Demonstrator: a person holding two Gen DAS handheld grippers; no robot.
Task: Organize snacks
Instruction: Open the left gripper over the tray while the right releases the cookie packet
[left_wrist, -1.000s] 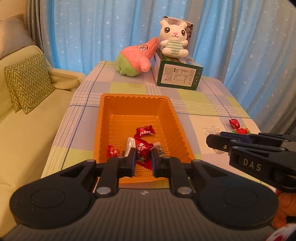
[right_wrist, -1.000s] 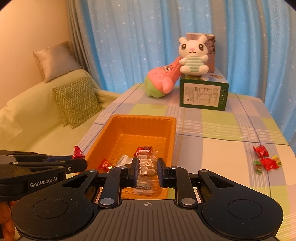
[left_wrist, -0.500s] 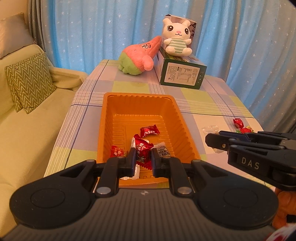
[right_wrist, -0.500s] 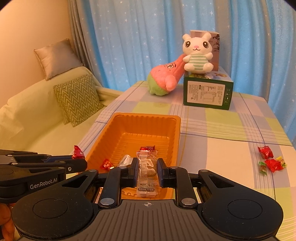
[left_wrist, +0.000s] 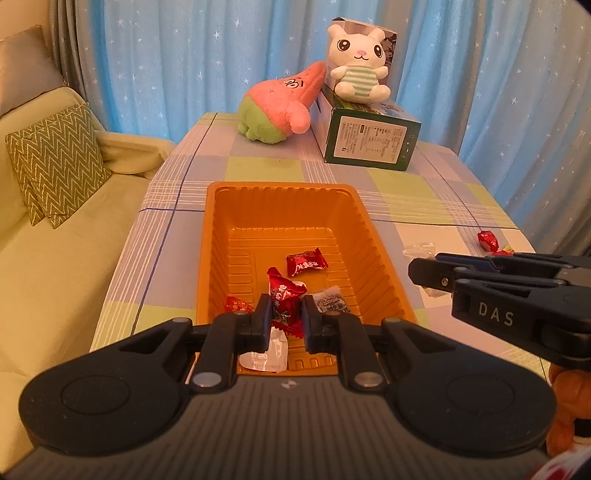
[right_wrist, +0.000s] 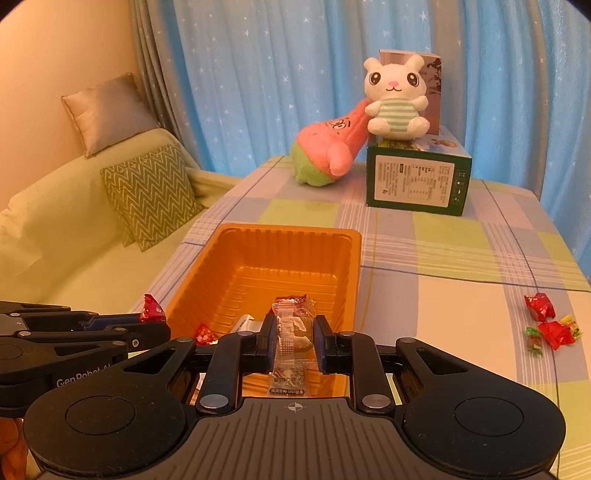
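An orange tray (left_wrist: 221, 240) (right_wrist: 207, 273) sits on the checked tablecloth and holds several wrapped snacks, among them a red candy (left_wrist: 306, 261). My left gripper (left_wrist: 284, 317) is shut on a red candy (left_wrist: 283, 295) above the tray's near end; the candy also shows in the right wrist view (right_wrist: 152, 313). My right gripper (right_wrist: 294, 338) is shut on a clear-wrapped snack (right_wrist: 291, 325) over the tray's near right corner. Loose red and green candies (right_wrist: 550, 325) lie on the table to the right.
A green box (right_wrist: 417, 181) with a white bunny plush (right_wrist: 395, 99) on it and a pink plush (right_wrist: 328, 151) stand at the table's far end. A sofa with cushions (right_wrist: 147, 192) lies to the left. A clear wrapper (left_wrist: 417, 249) lies right of the tray.
Both grippers have risen and drawn back a little, so more of the tray and table shows. Each still holds its snack.
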